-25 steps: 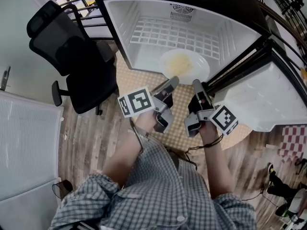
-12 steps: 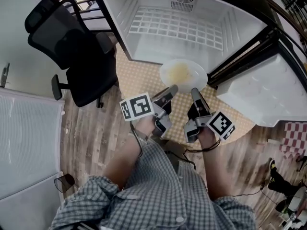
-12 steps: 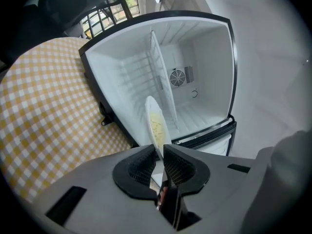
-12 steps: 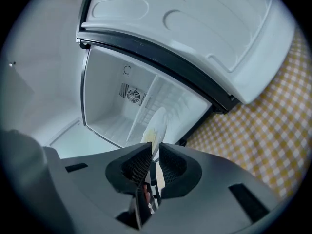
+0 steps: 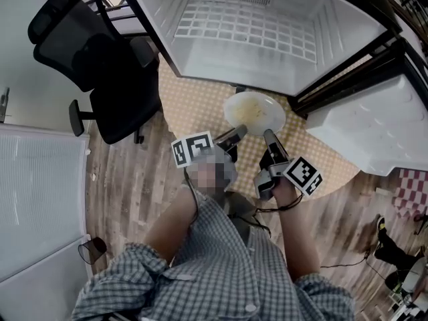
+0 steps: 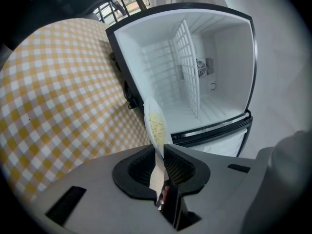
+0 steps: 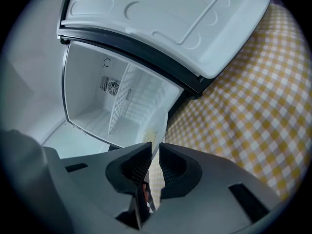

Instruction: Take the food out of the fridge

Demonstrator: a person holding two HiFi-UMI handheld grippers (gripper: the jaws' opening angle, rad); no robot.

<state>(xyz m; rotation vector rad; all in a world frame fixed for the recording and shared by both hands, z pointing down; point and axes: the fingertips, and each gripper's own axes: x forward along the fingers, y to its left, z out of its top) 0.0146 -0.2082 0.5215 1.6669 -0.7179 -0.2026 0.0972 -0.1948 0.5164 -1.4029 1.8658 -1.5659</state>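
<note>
Wooden plank flooring [image 5: 127, 192] runs under a yellow-and-white checked mat [image 5: 194, 105]. On that mat stands the small white fridge [image 5: 221, 65], its moulded white door [image 5: 374, 129] swung wide to one side. We judge the door stands that far open to leave both arms a free path out of the cabinet. A black office chair [image 5: 100, 59] stands at the fridge's other side, well apart from our work.

We hold the round white plate of pale yellow food [image 5: 255, 111] just in front of the fridge's opening, over the mat and outside the cabinet. Whether it hangs just above the mat or touches it we cannot tell.

Our left gripper [image 5: 235, 134] has its jaws drawn almost together, pinching the plate's thin near rim. Our right gripper [image 5: 269, 139] clamps the same rim just beside it, its jaws equally narrow. We judge the two side-by-side grips are there to stop a shallow plate from tipping, so the loose food does not slide off. A single pinch at the edge would let it sag.

Inside the fridge we see only the white wire shelf [image 5: 244, 29], so the food appears to be out already and only the setting down remains.
</note>
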